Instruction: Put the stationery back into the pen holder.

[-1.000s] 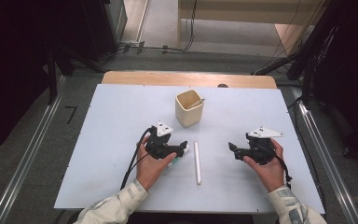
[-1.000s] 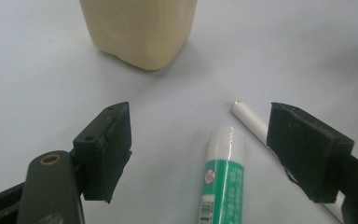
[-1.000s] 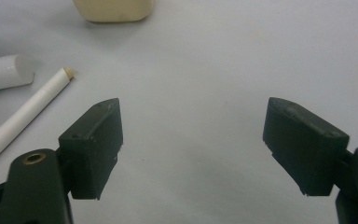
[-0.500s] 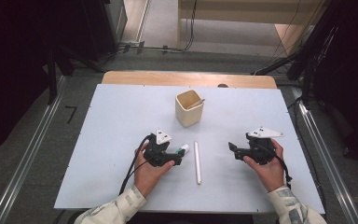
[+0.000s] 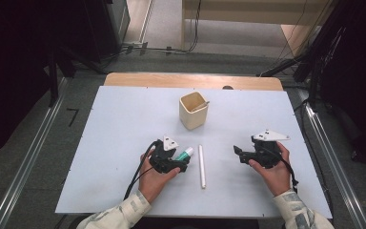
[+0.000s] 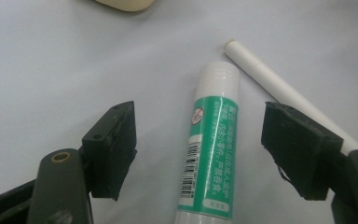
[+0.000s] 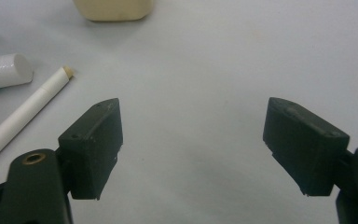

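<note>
A green and white glue stick (image 6: 209,149) lies flat on the white table (image 5: 124,124). It is between the jaws of my left gripper (image 6: 200,126), and neither pad touches it. Those jaws have just been closing and still stand wide apart. From the high view the glue stick (image 5: 186,153) pokes out past my left gripper (image 5: 181,159). A white pen (image 5: 201,166) lies just to its right. My right gripper (image 5: 238,154) rests further right, open with nothing between its jaws (image 7: 193,121).
A beige cup (image 5: 193,110) stands behind the grippers at mid-table with a stick leaning inside it. The white pen (image 6: 270,81) runs past the left gripper's right jaw. Wooden table edge (image 5: 190,80) at the back.
My left gripper has edged a little to the right along the glue stick and turned slightly. The right gripper, pen and cup have kept still.
</note>
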A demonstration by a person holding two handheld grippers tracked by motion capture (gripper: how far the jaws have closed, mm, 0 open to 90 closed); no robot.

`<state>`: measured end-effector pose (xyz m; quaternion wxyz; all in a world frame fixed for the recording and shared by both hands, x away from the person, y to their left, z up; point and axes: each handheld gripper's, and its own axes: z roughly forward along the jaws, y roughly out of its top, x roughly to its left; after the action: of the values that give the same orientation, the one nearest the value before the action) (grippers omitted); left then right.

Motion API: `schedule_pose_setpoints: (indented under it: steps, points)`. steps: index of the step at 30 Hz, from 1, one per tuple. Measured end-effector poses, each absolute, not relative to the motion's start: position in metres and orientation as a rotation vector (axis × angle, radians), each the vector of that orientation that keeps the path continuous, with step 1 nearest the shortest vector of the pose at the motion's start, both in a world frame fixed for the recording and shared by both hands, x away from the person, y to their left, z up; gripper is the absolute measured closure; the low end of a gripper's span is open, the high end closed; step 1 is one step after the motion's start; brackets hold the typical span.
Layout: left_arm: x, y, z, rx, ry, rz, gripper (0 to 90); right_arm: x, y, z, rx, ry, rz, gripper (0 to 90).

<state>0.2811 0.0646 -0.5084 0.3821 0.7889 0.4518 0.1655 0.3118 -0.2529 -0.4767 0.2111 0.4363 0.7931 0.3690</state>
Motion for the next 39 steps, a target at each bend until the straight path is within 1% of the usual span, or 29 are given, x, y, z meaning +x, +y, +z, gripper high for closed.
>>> schedule_pose_setpoints:
  steps: [8,17,19,24,27,33,36,39]
  points:
    - [0.282,0.061,-0.513,2.036,1.137,0.424,30.9,0.312,-0.253,-0.477,1.208,2.207,1.023,18.5]
    - [0.281,0.057,-0.516,2.068,1.129,0.430,36.4,0.312,-0.253,-0.477,1.209,2.207,1.024,18.5]
    - [0.281,0.056,-0.517,2.077,1.122,0.448,37.7,0.312,-0.253,-0.477,1.210,2.210,1.023,18.5]
    - [0.277,0.052,-0.518,2.101,1.099,0.505,44.6,0.312,-0.253,-0.477,1.210,2.210,1.022,18.5]
    - [0.276,0.051,-0.519,2.104,1.090,0.510,49.0,0.312,-0.253,-0.477,1.206,2.211,1.022,18.5]
    - [0.275,0.051,-0.519,2.102,1.082,0.498,54.5,0.311,-0.252,-0.477,1.206,2.211,1.019,18.5]
    - [0.276,0.051,-0.518,2.114,1.061,0.487,62.1,0.311,-0.252,-0.476,1.208,2.210,1.020,18.6]
    - [0.276,0.051,-0.518,2.118,1.052,0.476,65.1,0.311,-0.251,-0.477,1.210,2.210,1.018,18.5]
